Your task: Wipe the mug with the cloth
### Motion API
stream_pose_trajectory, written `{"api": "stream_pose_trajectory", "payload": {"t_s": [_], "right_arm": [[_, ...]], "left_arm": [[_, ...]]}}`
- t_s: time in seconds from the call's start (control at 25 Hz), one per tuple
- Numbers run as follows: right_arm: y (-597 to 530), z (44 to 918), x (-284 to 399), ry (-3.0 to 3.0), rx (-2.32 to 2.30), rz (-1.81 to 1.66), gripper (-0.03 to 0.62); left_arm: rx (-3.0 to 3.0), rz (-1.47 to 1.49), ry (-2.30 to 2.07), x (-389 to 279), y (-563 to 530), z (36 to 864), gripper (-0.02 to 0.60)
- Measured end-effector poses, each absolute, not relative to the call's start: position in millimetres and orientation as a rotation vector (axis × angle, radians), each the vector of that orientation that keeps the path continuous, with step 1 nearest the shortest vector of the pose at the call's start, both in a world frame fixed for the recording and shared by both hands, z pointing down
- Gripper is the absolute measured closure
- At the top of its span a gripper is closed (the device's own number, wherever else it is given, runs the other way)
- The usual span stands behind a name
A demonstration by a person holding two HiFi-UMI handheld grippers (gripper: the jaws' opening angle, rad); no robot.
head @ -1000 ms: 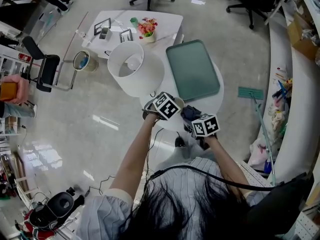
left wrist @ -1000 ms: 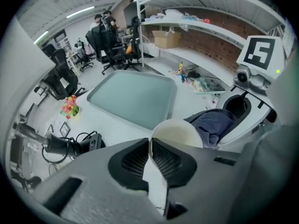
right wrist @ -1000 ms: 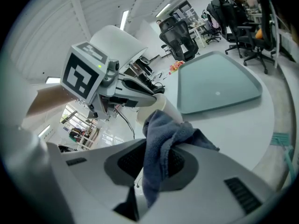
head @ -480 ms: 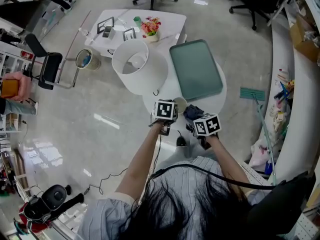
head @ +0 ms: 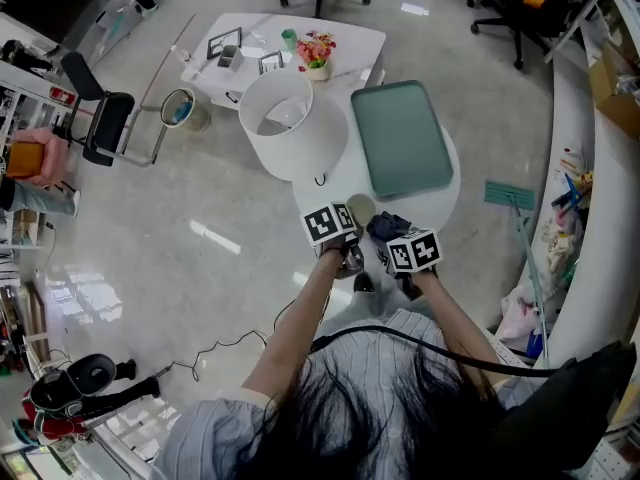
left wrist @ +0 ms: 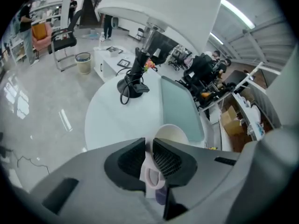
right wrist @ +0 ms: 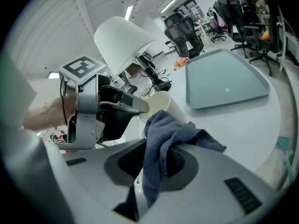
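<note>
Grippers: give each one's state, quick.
Left gripper: shut on the cream ceramic mug by its handle.
Right gripper: shut on the blue-grey towelling cloth.

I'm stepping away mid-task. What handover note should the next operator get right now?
Left hand-held gripper: shut on the mug by its handle, at the near edge of the round table; lifted or resting, unclear.
Right hand-held gripper: shut on the cloth, bunched right beside the mug's wall.
Done: both grasps. Whether any wiping has happened cannot be told.
Left: rub the cloth over the mug.
</note>
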State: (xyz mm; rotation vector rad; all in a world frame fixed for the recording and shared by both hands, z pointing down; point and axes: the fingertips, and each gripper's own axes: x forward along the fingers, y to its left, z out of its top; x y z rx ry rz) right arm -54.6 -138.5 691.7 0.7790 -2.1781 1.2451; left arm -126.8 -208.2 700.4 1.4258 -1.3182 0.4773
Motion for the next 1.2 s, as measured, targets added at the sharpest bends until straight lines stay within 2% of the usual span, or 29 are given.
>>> {"api": "stream_pose_trajectory", "payload": {"t_s": [0.28,0.76,1.2], "right_arm": [[-135,688,-62,-2.183,0.753,1.229,0.514],[-150,668,-44,-2.244,0.852,1.248,0.514],[-152,625,-32,-2.322,0.918,1.175,0.514]], "left_arm": [[1.262,0.308,-1.389,-132,-202,700,0.541],[1.53,0.505,-1.4,-135,-206,666,0.541],[1.741,0.506,-1.352,-143,-179,627,0.543]]}}
